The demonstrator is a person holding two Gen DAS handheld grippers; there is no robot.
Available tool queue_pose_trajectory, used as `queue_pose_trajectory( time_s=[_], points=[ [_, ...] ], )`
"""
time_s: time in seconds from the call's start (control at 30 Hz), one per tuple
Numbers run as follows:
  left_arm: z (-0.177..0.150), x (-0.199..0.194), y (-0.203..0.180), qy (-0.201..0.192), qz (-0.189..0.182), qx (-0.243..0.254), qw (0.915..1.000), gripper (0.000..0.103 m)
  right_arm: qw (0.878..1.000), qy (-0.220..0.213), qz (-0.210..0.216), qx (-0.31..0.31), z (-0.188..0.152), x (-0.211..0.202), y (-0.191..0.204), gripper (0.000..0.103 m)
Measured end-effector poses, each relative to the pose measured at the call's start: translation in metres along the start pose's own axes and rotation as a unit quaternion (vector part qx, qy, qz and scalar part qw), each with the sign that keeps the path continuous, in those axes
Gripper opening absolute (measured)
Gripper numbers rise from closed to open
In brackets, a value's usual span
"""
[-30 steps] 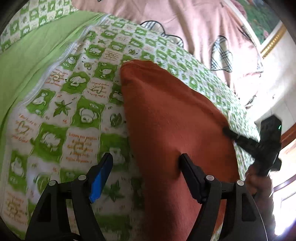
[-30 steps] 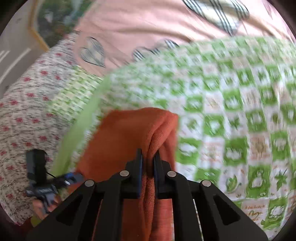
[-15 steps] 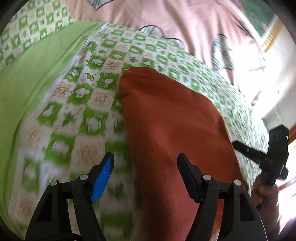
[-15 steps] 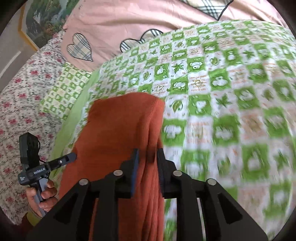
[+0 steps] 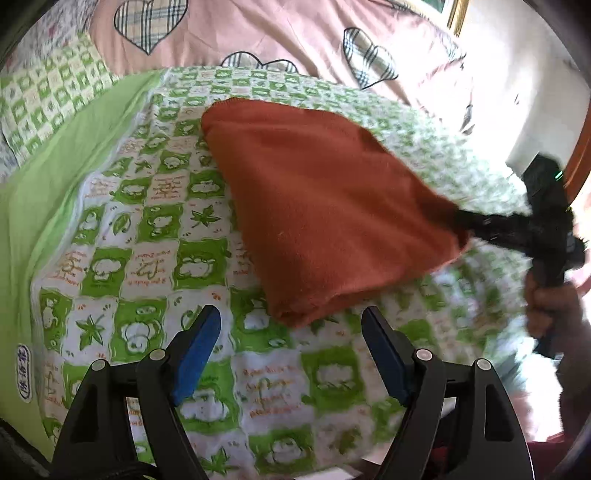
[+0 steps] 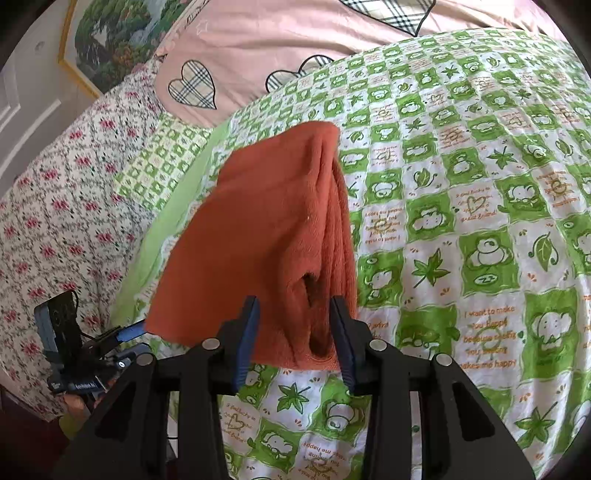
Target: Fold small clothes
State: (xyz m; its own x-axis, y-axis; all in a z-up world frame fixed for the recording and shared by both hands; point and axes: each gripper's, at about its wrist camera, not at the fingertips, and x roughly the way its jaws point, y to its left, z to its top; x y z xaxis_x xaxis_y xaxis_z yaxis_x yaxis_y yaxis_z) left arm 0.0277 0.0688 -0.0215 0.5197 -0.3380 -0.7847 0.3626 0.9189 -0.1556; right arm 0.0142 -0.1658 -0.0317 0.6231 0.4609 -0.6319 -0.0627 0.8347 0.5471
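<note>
Rust-orange fleece garment (image 5: 325, 218), folded, lies on the green-checked quilt (image 5: 147, 229); left gripper (image 5: 291, 350) gapes empty just short of it; right gripper (image 6: 293, 332), jaws just opening, straddles the layered corner (soft, light, floppy; pinch stacked edges).

Each view is taken from a fisheye camera mounted behind its own gripper, looking forward and steeply down along the two fingers at close range. The left wrist view faces the green-checked bedcover (image 5: 155, 221) from the near edge, toward the pink heart-patterned bedding (image 5: 258, 33). The right wrist view faces the same bedcover from the opposite flank. Both views share the folded orange cloth (image 5: 325, 206) and show the opposite gripper at the frame edge.
</note>
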Motion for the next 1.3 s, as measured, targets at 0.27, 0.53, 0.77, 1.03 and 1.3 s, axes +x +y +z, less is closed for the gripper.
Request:
queue_pose_trajectory(
  time_s=[0.27, 0.53, 0.77, 1.03, 1.3],
  points=[
    [0.003, 0.002, 0.013, -0.032, 0.046, -0.082, 0.9951, 0.017, 1.000, 0.002, 0.006, 0.002, 0.003, 0.006, 0.010, 0.005],
    [-0.010, 0.016, -0.003, -0.011, 0.092, -0.060, 0.9939, 0.006, 0.995, 0.012, -0.083, -0.057, -0.003, 0.005, 0.012, 0.005],
    [-0.013, 0.021, -0.013, -0.002, 0.106, -0.031, 0.9939, 0.006, 0.992, 0.025, -0.110, -0.050, -0.014, 0.019, -0.009, 0.005],
    [-0.014, 0.001, 0.003, 0.011, 0.034, -0.056, 0.9978, 0.011, 0.995, 0.021, -0.093, -0.003, -0.017, 0.006, -0.020, 0.017],
    [0.009, -0.042, 0.002, -0.045, -0.029, -0.032, 0.9981, 0.016, 0.996, -0.057, -0.069, -0.004, 0.019, -0.029, 0.012, 0.021]
  ],
)
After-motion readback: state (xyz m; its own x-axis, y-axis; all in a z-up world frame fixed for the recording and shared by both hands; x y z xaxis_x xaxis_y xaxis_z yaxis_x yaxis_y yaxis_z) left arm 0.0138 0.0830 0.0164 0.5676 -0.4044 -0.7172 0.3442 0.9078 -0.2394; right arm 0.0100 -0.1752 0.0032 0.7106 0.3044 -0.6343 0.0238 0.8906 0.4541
